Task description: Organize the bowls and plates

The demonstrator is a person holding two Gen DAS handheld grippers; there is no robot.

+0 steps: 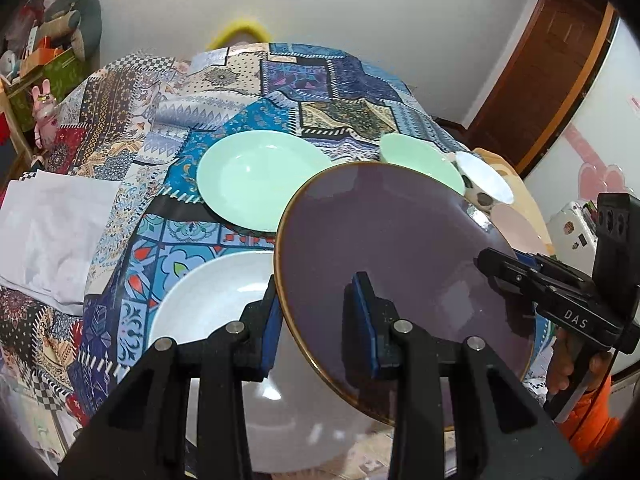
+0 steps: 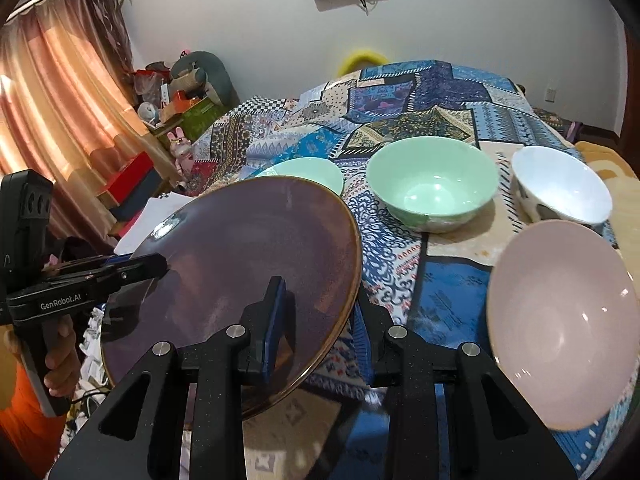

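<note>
A dark purple plate (image 1: 400,248) with a gold rim hangs tilted above the patchwork-covered table (image 1: 304,80). My left gripper (image 1: 316,308) is shut on its near-left rim, one blue pad on top and one underneath. My right gripper (image 2: 324,312) is shut on the opposite rim of the purple plate (image 2: 240,248). Each gripper shows in the other's view: the right gripper (image 1: 486,260) and the left gripper (image 2: 160,264). A white plate (image 1: 208,304) lies below the purple one, and a mint green plate (image 1: 256,176) lies behind it.
A green bowl (image 2: 432,180), a white patterned bowl (image 2: 560,188) and a pale pink bowl (image 2: 560,320) stand on the table's right side. White paper (image 1: 52,232) lies at the left edge. Cluttered shelves (image 2: 180,112) and curtains (image 2: 60,100) stand further left. A hand (image 2: 60,360) holds the left gripper.
</note>
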